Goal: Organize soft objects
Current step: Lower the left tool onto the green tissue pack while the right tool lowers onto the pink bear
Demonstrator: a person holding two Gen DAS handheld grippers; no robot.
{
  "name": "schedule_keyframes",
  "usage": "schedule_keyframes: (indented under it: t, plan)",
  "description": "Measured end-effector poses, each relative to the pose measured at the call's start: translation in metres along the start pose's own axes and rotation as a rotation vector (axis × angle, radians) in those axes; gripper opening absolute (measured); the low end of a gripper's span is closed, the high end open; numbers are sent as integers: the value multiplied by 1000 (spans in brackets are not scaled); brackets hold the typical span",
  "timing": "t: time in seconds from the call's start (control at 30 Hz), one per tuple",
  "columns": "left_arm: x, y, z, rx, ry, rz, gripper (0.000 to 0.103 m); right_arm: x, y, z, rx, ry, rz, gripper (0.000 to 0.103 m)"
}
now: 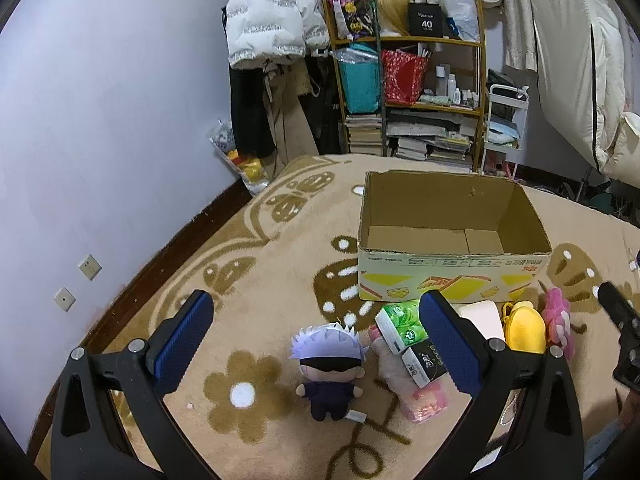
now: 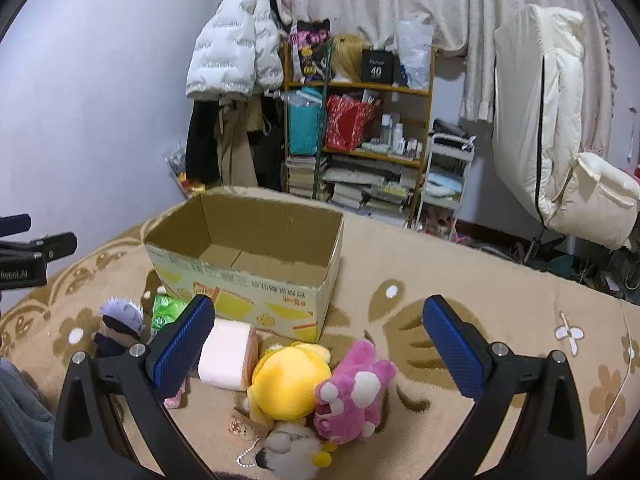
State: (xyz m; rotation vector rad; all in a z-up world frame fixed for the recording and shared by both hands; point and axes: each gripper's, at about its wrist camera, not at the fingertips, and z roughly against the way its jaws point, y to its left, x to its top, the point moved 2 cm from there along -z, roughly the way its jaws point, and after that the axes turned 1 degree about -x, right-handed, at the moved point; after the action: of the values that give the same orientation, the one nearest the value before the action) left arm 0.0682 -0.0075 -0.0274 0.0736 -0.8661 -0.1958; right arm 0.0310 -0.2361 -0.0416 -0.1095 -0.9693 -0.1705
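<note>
Left hand-held gripper [image 1: 320, 342] gapes wide, empty, above the white-haired doll [image 1: 329, 372]; right hand-held gripper [image 2: 320, 350] equally spread over the yellow plush [image 2: 286, 380] and fuzzy pink plush [image 2: 354, 392]; all lie on a beige flowered blanket [image 2: 480, 280], just before the empty cardboard box [image 1: 452, 236]; cluttered shelves [image 1: 412, 76] behind.

right claw [image 2: 320, 344] agape | yellow plush [image 2: 286, 384] touching pink plush [image 2: 352, 392]

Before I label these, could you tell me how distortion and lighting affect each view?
Left wrist view: strong fisheye bending, dark vignette corners, even indoor light; the cardboard box stays sharp. Right wrist view: same curvature and vignette; the pink plush is sharp, no glare.
</note>
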Motion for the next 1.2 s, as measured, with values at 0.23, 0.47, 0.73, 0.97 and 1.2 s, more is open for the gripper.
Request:
schedule_keyframes:
  t: [0.23, 0.47, 0.73, 0.97, 1.2]
  plan:
    - [4, -13, -25, -12, 49, -14, 102, -5, -3, -29, 34, 105, -25, 103]
    - [3, -22, -56, -6, 112, -18, 102, -12, -11, -58, 52, 207, -77, 103]
    - [-3, -38, -93, -7, 190, -49, 102, -27, -32, -90, 56, 321, -189, 103]
    - [-6, -52, -115, -26, 246, -76, 102, -38, -52, -107, 58, 385, -287, 103]
    - [-11, -68, -134, -36, 294, -111, 102, -50, -68, -123, 68, 447, -373, 97]
